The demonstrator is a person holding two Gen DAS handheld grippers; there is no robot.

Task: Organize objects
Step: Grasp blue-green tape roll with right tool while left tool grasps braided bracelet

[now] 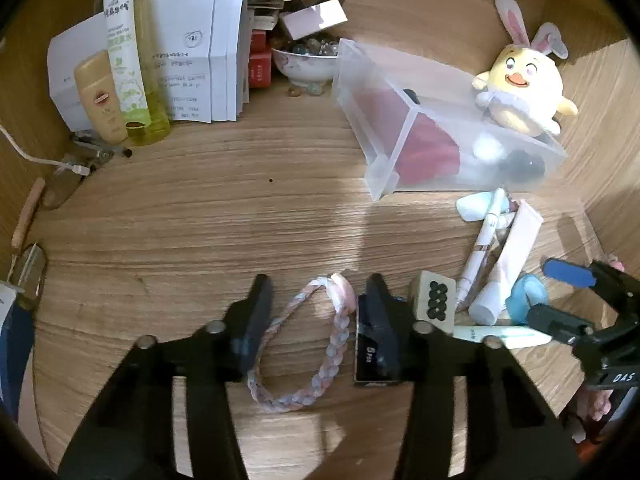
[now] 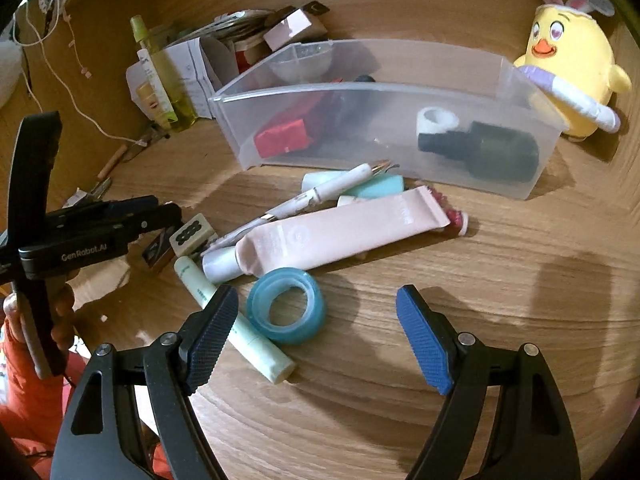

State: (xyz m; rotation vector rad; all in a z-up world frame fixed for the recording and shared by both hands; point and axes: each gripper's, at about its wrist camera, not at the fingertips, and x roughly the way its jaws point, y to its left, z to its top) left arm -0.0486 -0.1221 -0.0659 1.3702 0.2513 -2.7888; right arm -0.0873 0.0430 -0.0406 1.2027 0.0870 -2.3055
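- A braided bracelet (image 1: 304, 344) lies on the wooden counter (image 1: 200, 220) between the left gripper (image 1: 316, 300) fingers, which stand apart, not pressing it.
- Beside it: a black box (image 1: 370, 360) with unreadable white lettering, and a tile (image 1: 436, 300) with black dots.
- The right gripper (image 2: 316, 320), fingers wide apart, hangs over blue tape (image 2: 286, 306); the other tool reads "GenRobot.AI".
- A clear bin (image 2: 400, 92) sits at the back.

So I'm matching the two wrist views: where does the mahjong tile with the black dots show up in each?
Left wrist view: the mahjong tile stands lower right of centre, just right of the left gripper.
Right wrist view: the tile lies at mid-left, beside that same gripper.
Shared landmark: the clear plastic bin behind the clutter.
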